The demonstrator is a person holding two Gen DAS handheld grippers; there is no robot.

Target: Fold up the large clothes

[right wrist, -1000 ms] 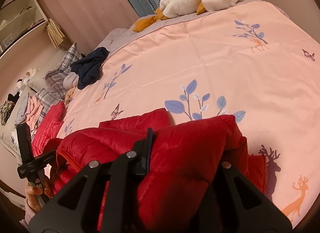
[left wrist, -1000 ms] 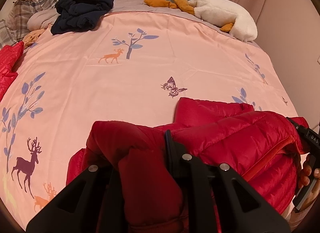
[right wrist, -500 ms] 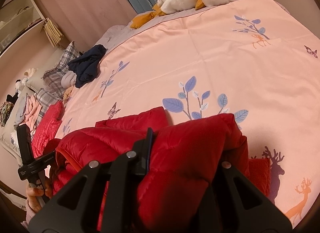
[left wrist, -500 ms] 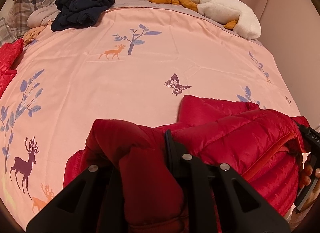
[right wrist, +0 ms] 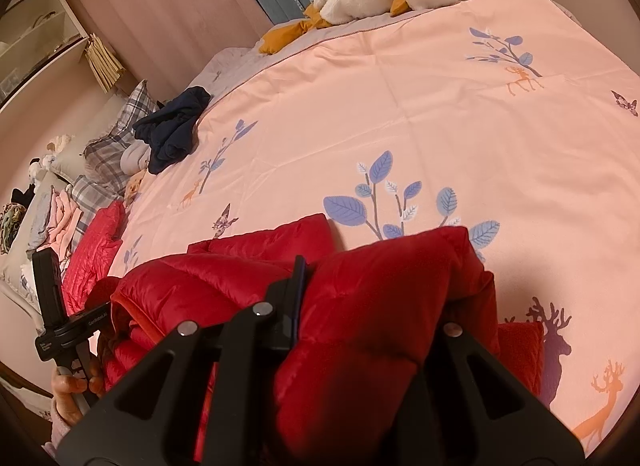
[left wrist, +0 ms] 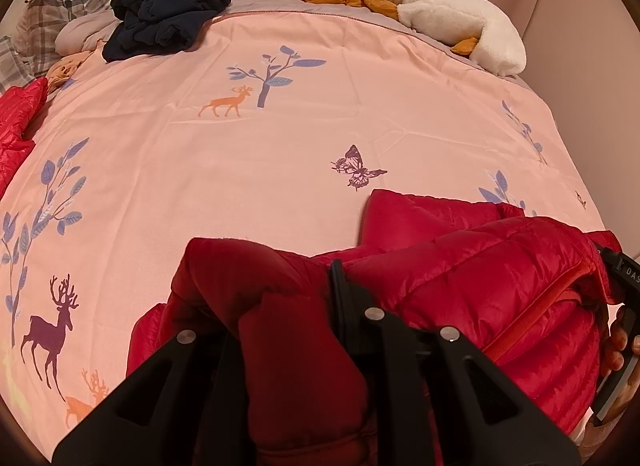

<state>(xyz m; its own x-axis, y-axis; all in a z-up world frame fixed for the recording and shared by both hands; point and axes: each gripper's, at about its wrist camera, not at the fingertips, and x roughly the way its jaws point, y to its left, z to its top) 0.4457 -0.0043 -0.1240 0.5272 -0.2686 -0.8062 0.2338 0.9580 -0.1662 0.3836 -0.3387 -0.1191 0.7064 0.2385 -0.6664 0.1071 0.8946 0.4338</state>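
while both grippers hold the puffy red jacket at the near edge of the bed, these are the risks as i judge them:

jacket place: the red jacket (left wrist: 472, 266) lies bunched at 6 o'clock on the pink duvet (left wrist: 280, 145), its far edge just short of the butterfly print (left wrist: 358, 167).

left gripper: the left gripper (left wrist: 292, 330) has its jaws clamped on a thick wad of the jacket's fabric.

right gripper: the right gripper (right wrist: 360, 306) has its jaws closed on another padded fold of the same jacket.

slip risk: the shell looks slick and the filling springy, so a pinched wad may squeeze out of either grip if pulled hard.

uneven fold risk: both grips take bulk, not a clean hem, so the layers may land skewed or trap air and puff open again.

edge risk: the jacket sits close to the bed's near side, so loose parts may slide off toward 6 o'clock.

clutter risk: a navy garment (left wrist: 168, 11) at 11 o'clock, a plush goose (left wrist: 460, 31) at 1 o'clock and another red garment (left wrist: 16, 121) at 9 o'clock lie well apart, so a snag there seems unlikely.
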